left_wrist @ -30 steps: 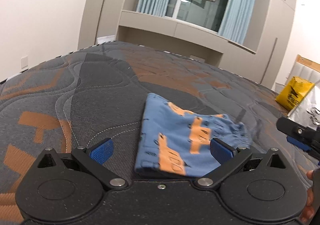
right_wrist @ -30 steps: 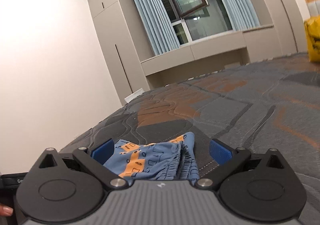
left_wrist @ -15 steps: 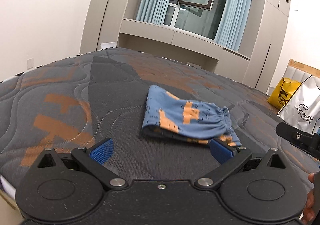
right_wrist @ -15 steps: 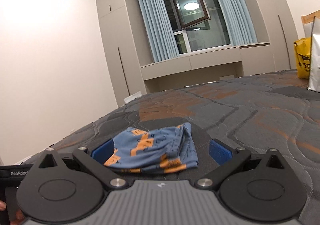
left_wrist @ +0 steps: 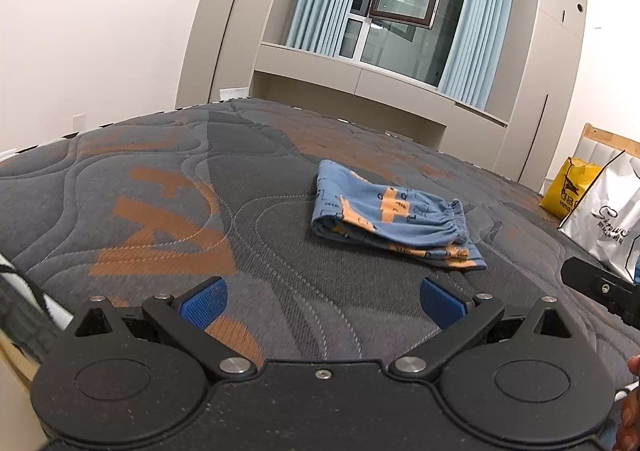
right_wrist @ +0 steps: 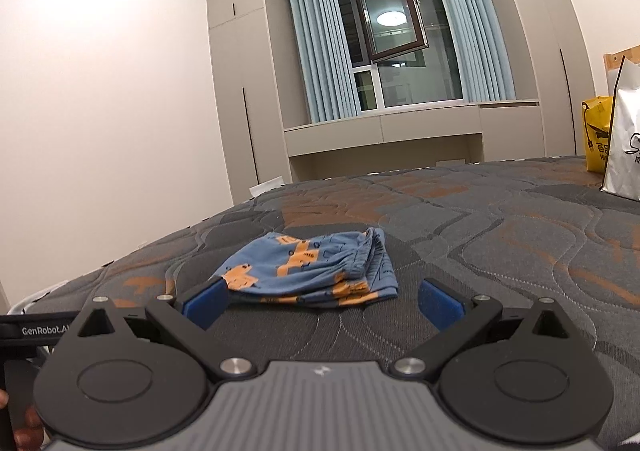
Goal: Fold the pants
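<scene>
We held the left gripper above the near part of the mattress, its blue pads spread wide with nothing between them and touching nothing. The right gripper was likewise released, jaws wide apart and empty; its left pad overlapped the near edge of the pants in that view, though we could not tell whether it touched the cloth.

The folded pants, blue with orange vehicle prints, lay on the quilted grey and orange mattress ahead of both grippers, well clear of the left one. The left wrist view showed us the gathered elastic waistband on the right side of the bundle and a lower layer poking out beneath it. The right wrist view showed those stacked folded edges from the side, which the left view did not. Only the left view caught part of the right gripper's black body at the right edge, and a bit of our hand in the corner. Only the right view showed the "GenRobot" lettering on the device at its left.

Farther out, a yellow bag and a white shopping bag stood at the mattress's far right. Beyond the bed were light blue curtains and an open window above built-in cabinets. Nothing lay between either gripper and the pants.
</scene>
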Demonstrator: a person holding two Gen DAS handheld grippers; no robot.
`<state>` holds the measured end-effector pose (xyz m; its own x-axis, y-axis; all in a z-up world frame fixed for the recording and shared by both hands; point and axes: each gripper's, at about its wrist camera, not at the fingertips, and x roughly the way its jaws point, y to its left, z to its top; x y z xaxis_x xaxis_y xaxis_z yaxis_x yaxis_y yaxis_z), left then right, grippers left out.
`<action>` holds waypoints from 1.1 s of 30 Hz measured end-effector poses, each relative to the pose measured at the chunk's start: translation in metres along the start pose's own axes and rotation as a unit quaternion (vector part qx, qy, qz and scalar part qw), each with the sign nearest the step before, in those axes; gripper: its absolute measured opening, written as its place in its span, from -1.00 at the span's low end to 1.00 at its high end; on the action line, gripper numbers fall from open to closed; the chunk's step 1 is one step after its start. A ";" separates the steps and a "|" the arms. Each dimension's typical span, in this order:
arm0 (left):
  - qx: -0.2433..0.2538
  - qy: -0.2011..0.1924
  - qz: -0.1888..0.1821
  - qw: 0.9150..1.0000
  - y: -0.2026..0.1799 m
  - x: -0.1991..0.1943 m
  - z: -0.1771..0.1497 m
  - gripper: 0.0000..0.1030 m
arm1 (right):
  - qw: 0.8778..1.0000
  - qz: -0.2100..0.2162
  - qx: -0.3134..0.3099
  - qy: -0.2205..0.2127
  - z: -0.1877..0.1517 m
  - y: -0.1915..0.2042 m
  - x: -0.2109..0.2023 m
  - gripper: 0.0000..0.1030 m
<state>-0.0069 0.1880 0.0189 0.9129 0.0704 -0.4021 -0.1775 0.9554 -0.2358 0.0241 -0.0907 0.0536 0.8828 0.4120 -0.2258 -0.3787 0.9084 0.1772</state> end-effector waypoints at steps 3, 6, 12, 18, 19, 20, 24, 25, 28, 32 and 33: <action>0.008 0.001 0.004 1.000 0.000 -0.005 -0.007 0.99 | 1.000 -0.001 -0.003 0.004 -0.007 0.002 -0.004 1.00; 0.016 0.003 0.010 1.000 -0.001 -0.007 -0.013 0.99 | 1.000 -0.003 -0.010 0.011 -0.015 0.006 -0.006 1.00; 0.035 -0.006 0.033 0.999 -0.002 -0.009 -0.022 0.99 | 1.000 -0.004 -0.019 0.024 -0.029 0.008 -0.006 1.00; 0.054 -0.021 0.050 0.997 -0.005 -0.008 -0.025 0.99 | 0.999 -0.009 -0.029 0.021 -0.039 0.006 -0.005 1.00; 0.058 -0.026 0.052 0.997 -0.007 -0.007 -0.025 0.99 | 0.999 -0.010 -0.028 0.018 -0.040 0.005 -0.004 1.00; 0.068 -0.032 0.055 0.996 -0.008 -0.007 -0.026 0.99 | 0.999 -0.013 -0.027 0.015 -0.041 0.004 -0.004 1.00; 0.100 -0.046 0.070 0.991 -0.014 -0.005 -0.029 0.99 | 0.999 -0.034 -0.034 -0.002 -0.050 0.000 -0.002 1.00; 0.101 -0.045 0.068 0.991 -0.014 -0.004 -0.029 0.99 | 0.999 -0.037 -0.036 -0.003 -0.052 0.000 0.000 1.00; 0.098 -0.041 0.064 0.992 -0.011 0.000 -0.031 0.99 | 0.998 -0.039 -0.040 -0.003 -0.057 0.000 0.002 1.00; 0.095 -0.037 0.067 0.992 -0.008 0.003 -0.034 0.99 | 0.998 -0.039 -0.048 -0.002 -0.060 0.000 0.007 1.00; 0.095 -0.037 0.068 0.993 -0.007 0.003 -0.034 0.99 | 0.998 -0.039 -0.050 -0.002 -0.061 0.000 0.007 1.00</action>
<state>-0.0151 0.1715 -0.0112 0.9110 0.2162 -0.3511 -0.2348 0.9720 -0.0108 0.0136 -0.0829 -0.0060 0.9117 0.3396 -0.2314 -0.3344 0.9403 0.0628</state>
